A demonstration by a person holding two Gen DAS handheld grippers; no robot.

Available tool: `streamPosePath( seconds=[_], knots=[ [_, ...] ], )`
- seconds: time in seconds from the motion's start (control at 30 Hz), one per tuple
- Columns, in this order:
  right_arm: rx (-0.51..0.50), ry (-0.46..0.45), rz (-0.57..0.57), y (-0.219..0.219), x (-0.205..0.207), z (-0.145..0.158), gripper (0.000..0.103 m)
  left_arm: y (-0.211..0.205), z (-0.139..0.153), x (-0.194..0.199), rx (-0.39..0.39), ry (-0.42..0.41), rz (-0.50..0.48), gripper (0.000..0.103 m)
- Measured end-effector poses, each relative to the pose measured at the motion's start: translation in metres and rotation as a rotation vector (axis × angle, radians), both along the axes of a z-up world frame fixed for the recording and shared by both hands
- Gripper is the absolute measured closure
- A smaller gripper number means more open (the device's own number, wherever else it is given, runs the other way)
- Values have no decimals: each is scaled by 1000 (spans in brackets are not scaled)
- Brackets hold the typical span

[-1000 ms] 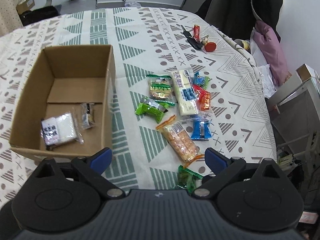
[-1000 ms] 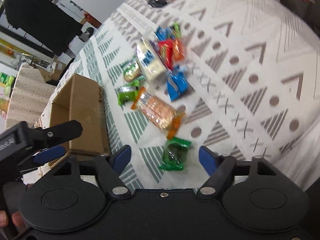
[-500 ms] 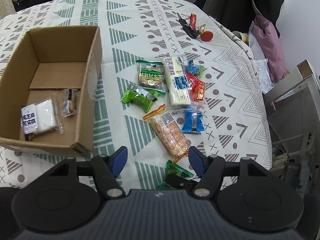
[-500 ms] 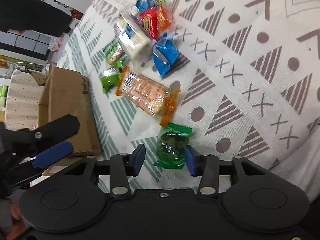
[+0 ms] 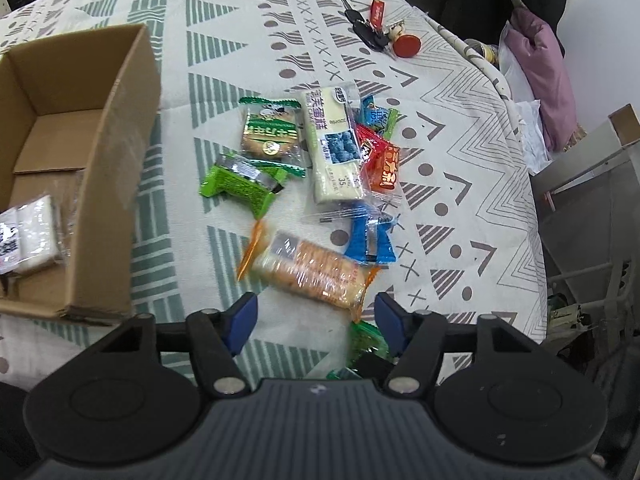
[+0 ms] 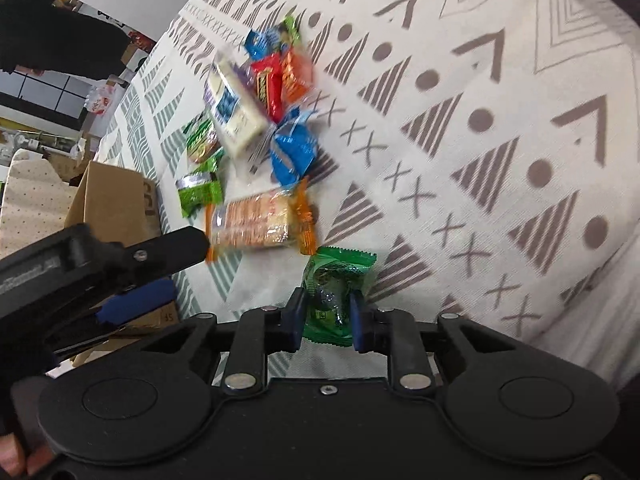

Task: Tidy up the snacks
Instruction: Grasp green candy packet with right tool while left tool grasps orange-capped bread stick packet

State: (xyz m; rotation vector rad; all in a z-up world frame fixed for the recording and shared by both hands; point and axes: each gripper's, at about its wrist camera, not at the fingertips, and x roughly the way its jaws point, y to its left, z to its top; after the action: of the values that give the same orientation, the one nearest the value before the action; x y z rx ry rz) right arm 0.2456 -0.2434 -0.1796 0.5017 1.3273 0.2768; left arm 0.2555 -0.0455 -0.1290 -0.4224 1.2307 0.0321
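right wrist view shows the right gripper (image 6: 326,320) pinching the green snack packet (image 6: 334,292) across its width at the tablecloth's (image 6: 500,128) near edge. the cardboard box (image 6: 116,204) lies off to its left, past the left gripper (image 5: 316,314), which hangs spread and empty.

- My left gripper (image 5: 316,316) has a dark grey ribbed body, two round black discs, silver screws and blue pads (image 5: 242,314).
- My right gripper (image 6: 326,312) is plain black, with the same discs, silver screws and blue pads (image 6: 357,322).
- Fingertips (image 6: 24,460) show at its lower left edge.
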Motion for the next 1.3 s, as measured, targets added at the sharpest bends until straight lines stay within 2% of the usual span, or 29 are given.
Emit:
streamPosePath(
  seconds=[0.1,0.27,0.47,0.73,1.0,1.2,1.3],
  knots=[
    [-10,-8,-1,-6,4,3,81,-4,-6,7,5,9,8,45],
    [-34,-22,-12,-16,11,4,80,-10,-11,17,53,12,-13,46],
    [-15,-21,-22,-23,19,0,80,-19,-15,26,95,10,-65,46],
    [-25,-35,-35,-33,28,3,80,-39,-31,26,68,43,-145,46],
    [-99,-44,-55,-38,26,6,80,-54,-52,19,52,89,-185,45],
    [-117,-54,-80,-46,20,8,80,-69,-64,15,74,91,-210,46],
    [-120,-54,-85,-45,21,4,80,-68,-64,16,93,91,-196,50]
  ],
)
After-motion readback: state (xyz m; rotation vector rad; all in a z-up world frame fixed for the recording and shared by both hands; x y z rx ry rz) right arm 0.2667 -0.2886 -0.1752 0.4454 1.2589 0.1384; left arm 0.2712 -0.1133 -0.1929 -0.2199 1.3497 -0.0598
